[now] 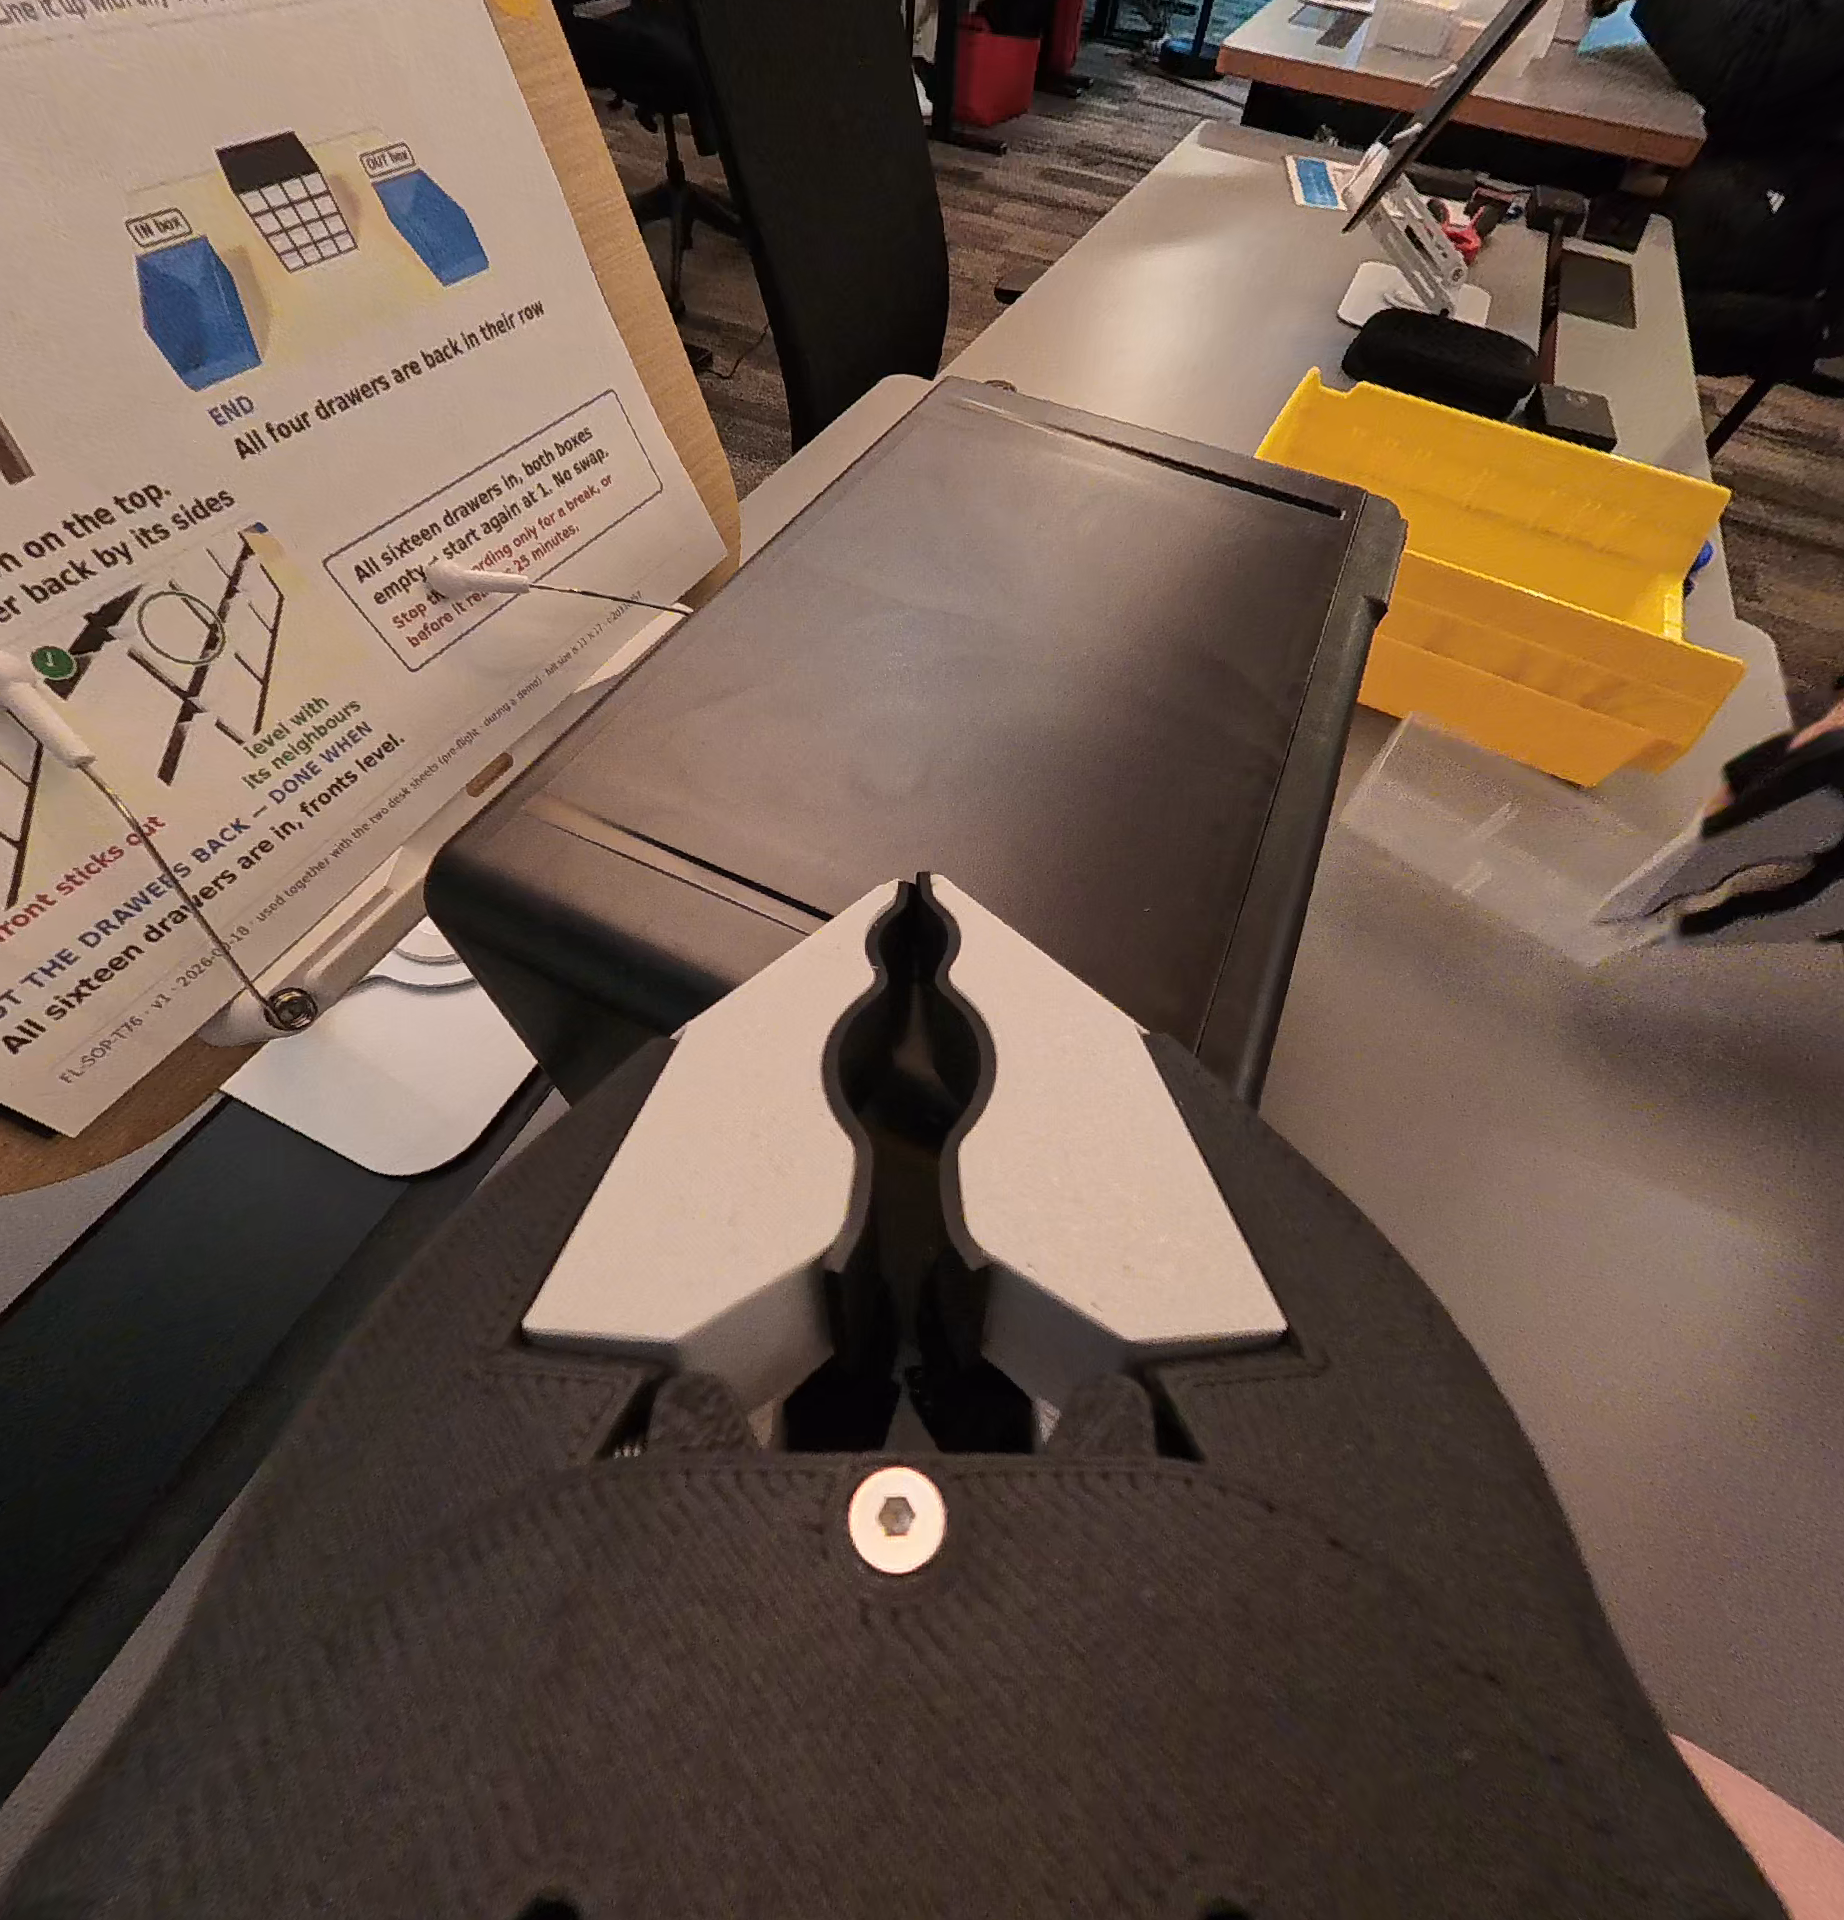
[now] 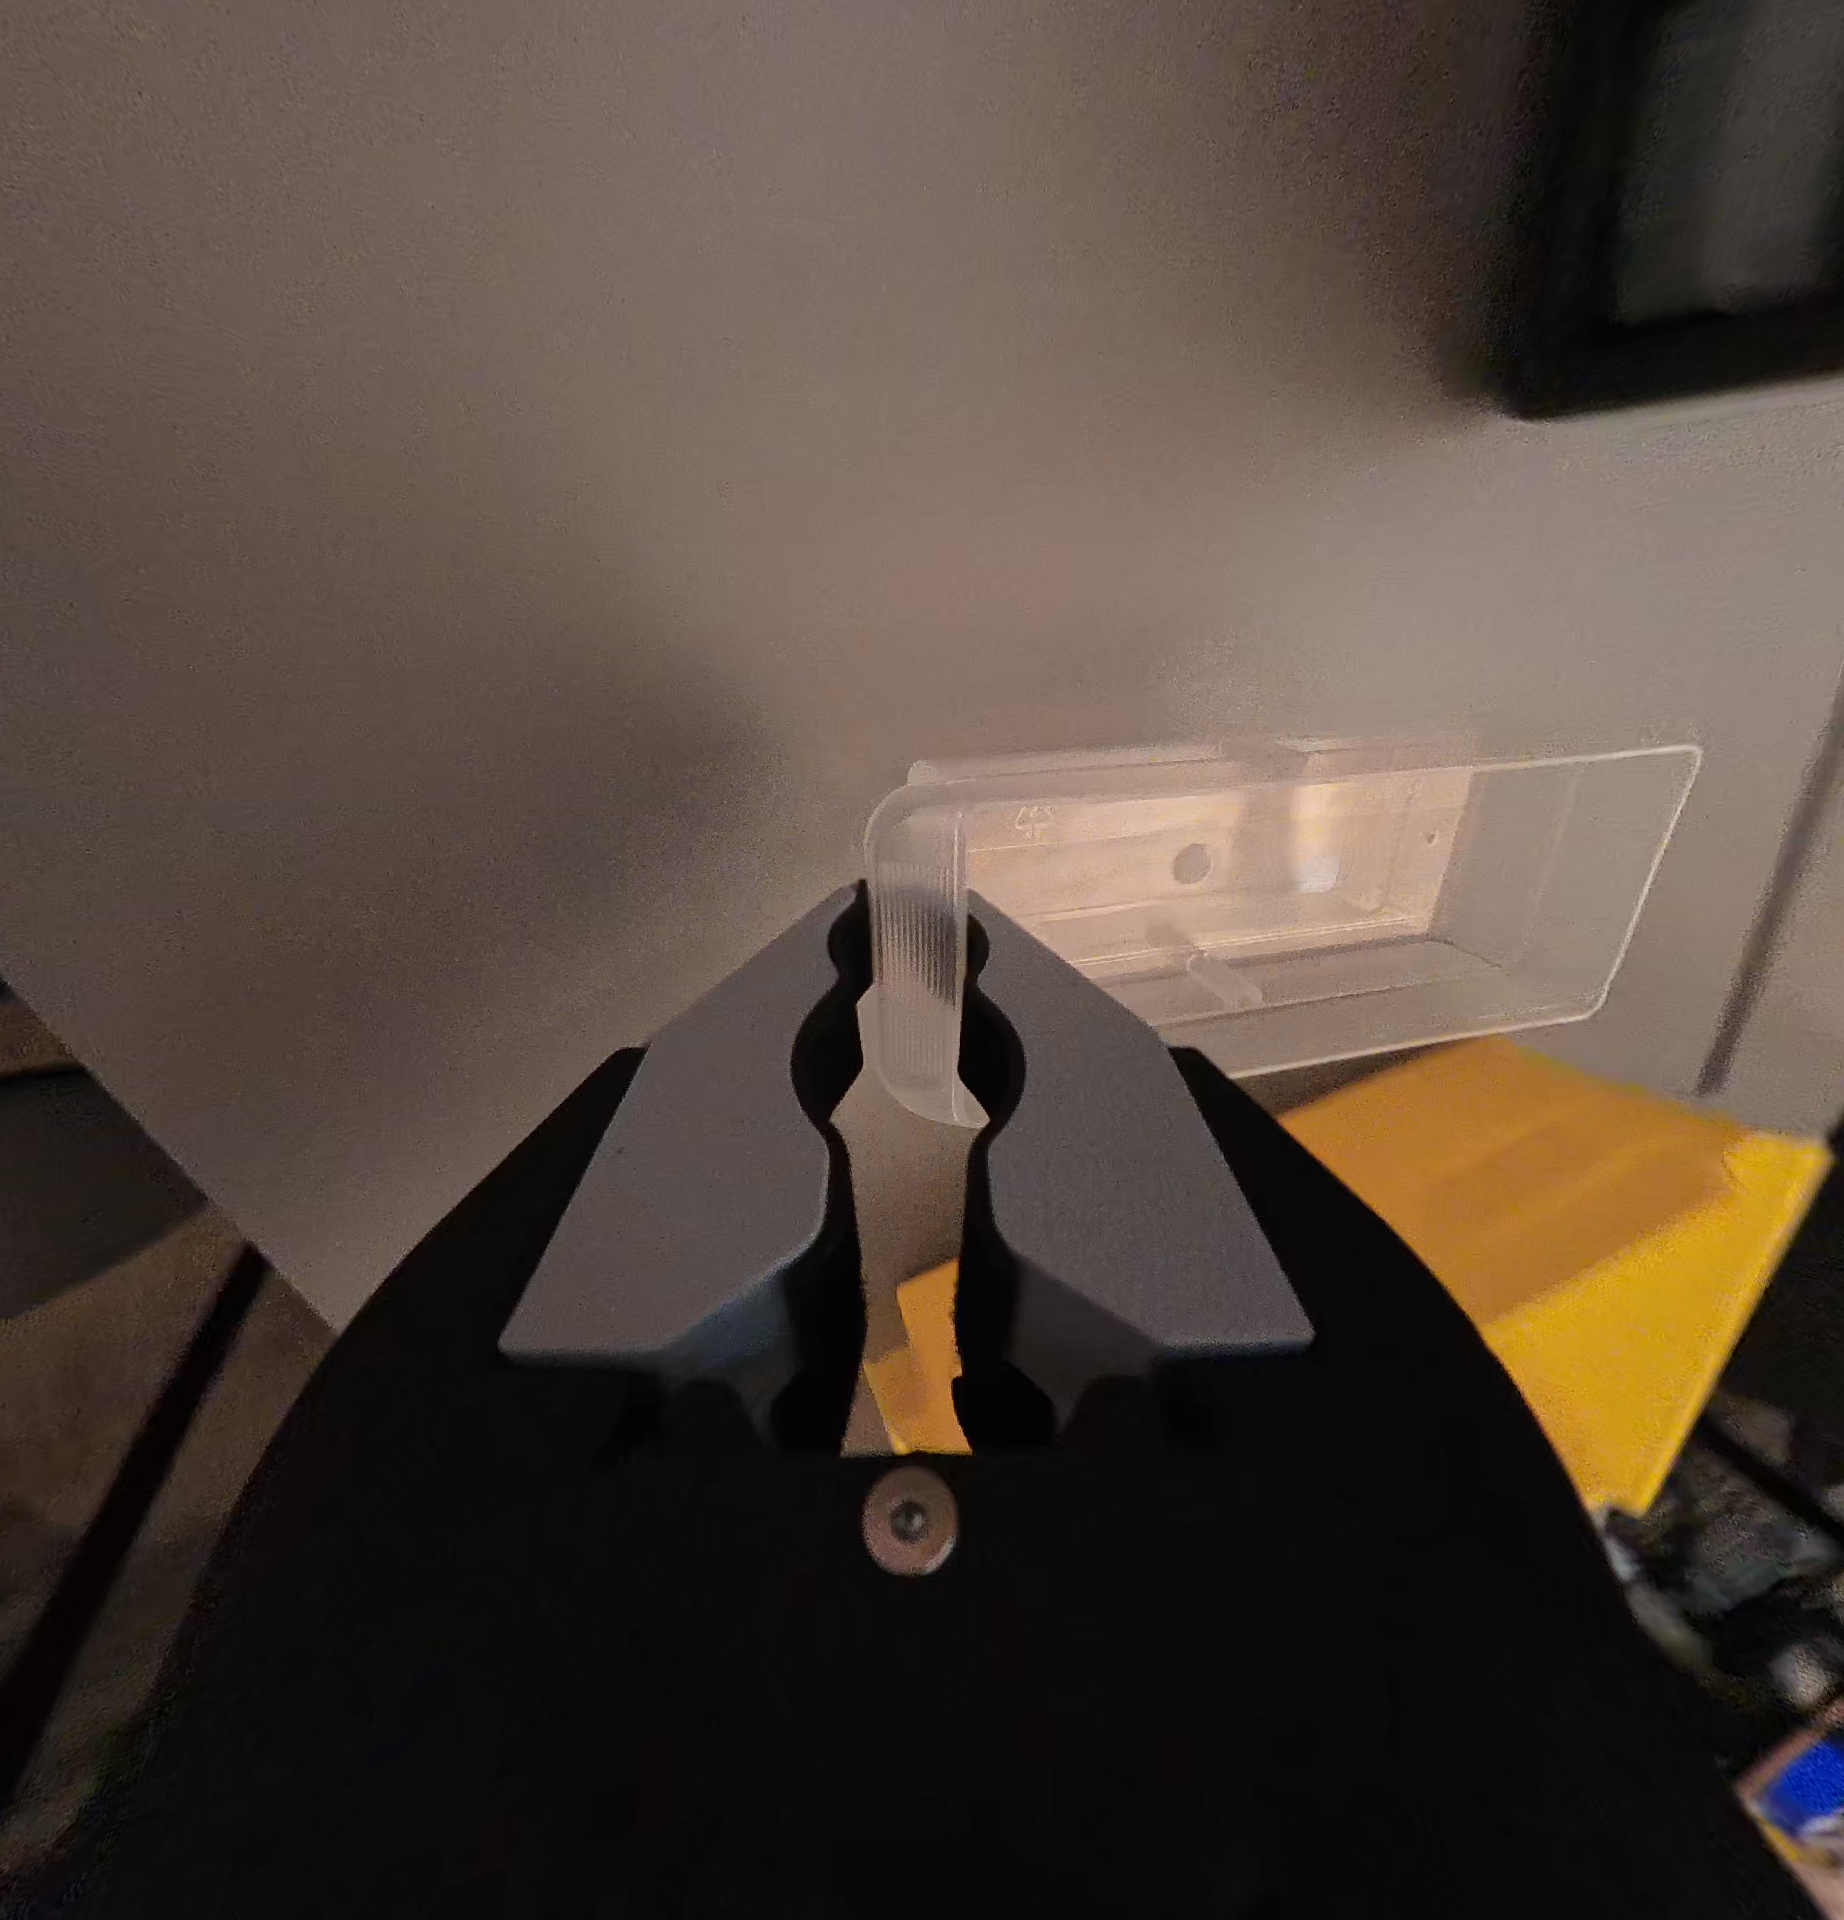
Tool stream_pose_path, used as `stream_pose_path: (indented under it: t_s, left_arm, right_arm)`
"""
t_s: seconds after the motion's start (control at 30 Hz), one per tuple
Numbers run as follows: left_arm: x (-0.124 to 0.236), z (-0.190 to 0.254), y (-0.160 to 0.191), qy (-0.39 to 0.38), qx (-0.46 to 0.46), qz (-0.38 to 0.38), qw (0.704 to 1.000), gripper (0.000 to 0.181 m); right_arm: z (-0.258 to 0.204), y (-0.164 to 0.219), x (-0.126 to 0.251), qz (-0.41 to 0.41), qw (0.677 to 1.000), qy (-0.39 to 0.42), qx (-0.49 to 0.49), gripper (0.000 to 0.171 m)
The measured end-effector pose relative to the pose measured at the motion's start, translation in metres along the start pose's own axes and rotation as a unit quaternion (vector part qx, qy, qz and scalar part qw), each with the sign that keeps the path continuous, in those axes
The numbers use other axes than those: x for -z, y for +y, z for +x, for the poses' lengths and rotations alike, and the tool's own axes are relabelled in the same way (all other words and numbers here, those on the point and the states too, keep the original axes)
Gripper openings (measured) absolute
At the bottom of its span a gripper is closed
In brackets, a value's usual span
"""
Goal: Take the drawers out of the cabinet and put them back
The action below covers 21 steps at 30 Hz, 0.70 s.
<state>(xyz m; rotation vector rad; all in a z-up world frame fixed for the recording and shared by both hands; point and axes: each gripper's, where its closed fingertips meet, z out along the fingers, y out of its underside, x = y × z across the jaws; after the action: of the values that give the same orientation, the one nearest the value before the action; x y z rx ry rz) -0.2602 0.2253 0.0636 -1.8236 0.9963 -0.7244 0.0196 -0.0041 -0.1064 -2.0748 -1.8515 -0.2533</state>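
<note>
A: What is nearest in the left wrist view?

B: The left gripper (image 1: 919, 883), its grey fingers (image 1: 731, 1164) pressed together at the tips with nothing between them. It hangs over the near end of the black cabinet (image 1: 1001, 686), which is seen from above on the grey table (image 1: 1520, 1143).

A: And the right one?

B: The right gripper (image 2: 913, 914) has its fingers (image 2: 689, 1174) clamped narrowly on the ribbed pull tab of a clear plastic drawer (image 2: 1313, 883). The drawer is out of the cabinet, held by the tab, its open side turned toward the camera and nothing inside it. From the left wrist view the drawer (image 1: 1500, 831) appears blurred at the right edge, above the table, just right of the cabinet, with the right gripper (image 1: 1645, 914) behind it.

A: What lies beyond?

B: A yellow bin (image 1: 1520, 603) on the table, just past the drawer and beside the cabinet's right side; in the right wrist view the bin (image 2: 1520, 1247) shows below the drawer. Left of the cabinet an instruction sheet (image 1: 274, 468) stands propped on a wooden board. Farther off there is a white stand (image 1: 1417, 260) on the table, then office chairs.
</note>
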Motion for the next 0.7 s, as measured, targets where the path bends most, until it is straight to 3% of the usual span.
stream_pose_path:
  t_s: [0.03,0.13,0.23,0.3,0.43,0.7]
  left_arm:
    - [0.0,0.0,0.0,0.001,0.0,0.0,1.0,0.0]
    - [0.0,0.0,0.0,0.002,0.002,0.001,1.0,0.0]
    - [0.0,0.0,0.0,0.001,0.001,0.001,1.0,0.0]
    - [0.0,0.0,0.0,0.0,0.0,0.0,1.0,0.0]
    - [0.0,0.0,0.0,0.0,0.001,0.0,1.0,0.0]
    - [0.0,0.0,0.0,-0.003,-0.002,-0.003,1.0,0.0]
  right_arm:
    - [0.014,0.0,0.019,0.02,0.999,0.015,-0.037,0.011]
    - [0.076,0.018,0.084,0.116,0.969,0.025,-0.218,0.01]
    - [0.137,0.073,0.11,0.138,0.892,0.0,-0.43,0.01]
    - [0.164,0.107,0.1,0.129,0.85,-0.011,-0.51,0.01]
    - [0.186,0.151,0.051,0.084,0.807,-0.033,-0.584,0.01]
    - [0.198,0.163,-0.036,0.04,0.774,-0.101,-0.624,0.01]
